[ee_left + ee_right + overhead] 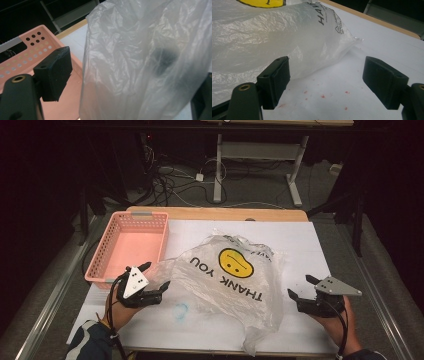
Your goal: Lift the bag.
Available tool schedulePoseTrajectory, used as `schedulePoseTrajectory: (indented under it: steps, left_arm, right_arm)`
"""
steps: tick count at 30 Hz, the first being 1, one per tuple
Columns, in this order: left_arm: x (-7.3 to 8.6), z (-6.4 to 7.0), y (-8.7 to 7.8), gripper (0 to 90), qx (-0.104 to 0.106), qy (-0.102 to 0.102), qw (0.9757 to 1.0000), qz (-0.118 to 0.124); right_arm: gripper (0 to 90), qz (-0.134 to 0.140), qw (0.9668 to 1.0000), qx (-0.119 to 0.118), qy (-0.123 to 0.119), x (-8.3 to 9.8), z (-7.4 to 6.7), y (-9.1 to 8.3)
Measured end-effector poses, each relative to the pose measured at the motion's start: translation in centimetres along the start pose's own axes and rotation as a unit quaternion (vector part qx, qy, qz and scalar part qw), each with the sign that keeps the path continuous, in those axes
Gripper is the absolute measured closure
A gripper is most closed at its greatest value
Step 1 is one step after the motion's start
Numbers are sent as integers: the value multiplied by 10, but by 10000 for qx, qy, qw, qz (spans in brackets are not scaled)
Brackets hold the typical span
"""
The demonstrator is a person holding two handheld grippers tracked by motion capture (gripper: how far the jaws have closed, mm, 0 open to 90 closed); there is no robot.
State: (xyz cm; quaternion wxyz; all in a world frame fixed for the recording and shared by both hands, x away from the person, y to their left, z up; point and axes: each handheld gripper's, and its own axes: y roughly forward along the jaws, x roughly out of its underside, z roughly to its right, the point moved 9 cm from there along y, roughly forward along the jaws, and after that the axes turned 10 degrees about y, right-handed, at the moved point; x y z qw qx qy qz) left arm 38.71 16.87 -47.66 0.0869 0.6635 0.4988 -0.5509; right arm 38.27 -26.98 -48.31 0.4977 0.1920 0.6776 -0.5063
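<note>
Plastic bag (235, 280): a thin, see-through carrier bag lies crumpled in the middle of the white table cover, printed with a yellow smiley face (235, 262) and the words "THANK YOU" in black, the lettering upside down from the person's side. In the right gripper view the bag (262, 37) bulges up off the surface.

Left gripper (157, 276): held in the person's left hand at the bag's left edge, with its jaws spread wide, one toward the basket and one at the film. In the left gripper view the bag's film (140, 60) hangs between the jaws and one black pad (53, 72) stands clear to its left; the jaws have not pinched it.

Right gripper (302, 287): held in the right hand just beside the bag's right edge, jaws parted. In the right gripper view its left pad (278, 78) sits right against the bag's side, and whether they touch cannot be told; the other pad is well apart over bare cover.

Pink basket (102, 255): a perforated plastic basket at the table's left rear, just beyond the left gripper.

Table cover (300, 235): white sheet over a wooden table, with small red specks (323, 96) near the right gripper.
</note>
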Motion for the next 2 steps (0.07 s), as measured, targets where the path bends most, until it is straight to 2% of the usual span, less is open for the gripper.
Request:
schedulePoseTrajectory:
  steps: [2]
  left_arm:
    - [0,0,1,169,9,6,10000,-8]
  right_arm:
    - [227,3,10000,-9,-3,0,0,0]
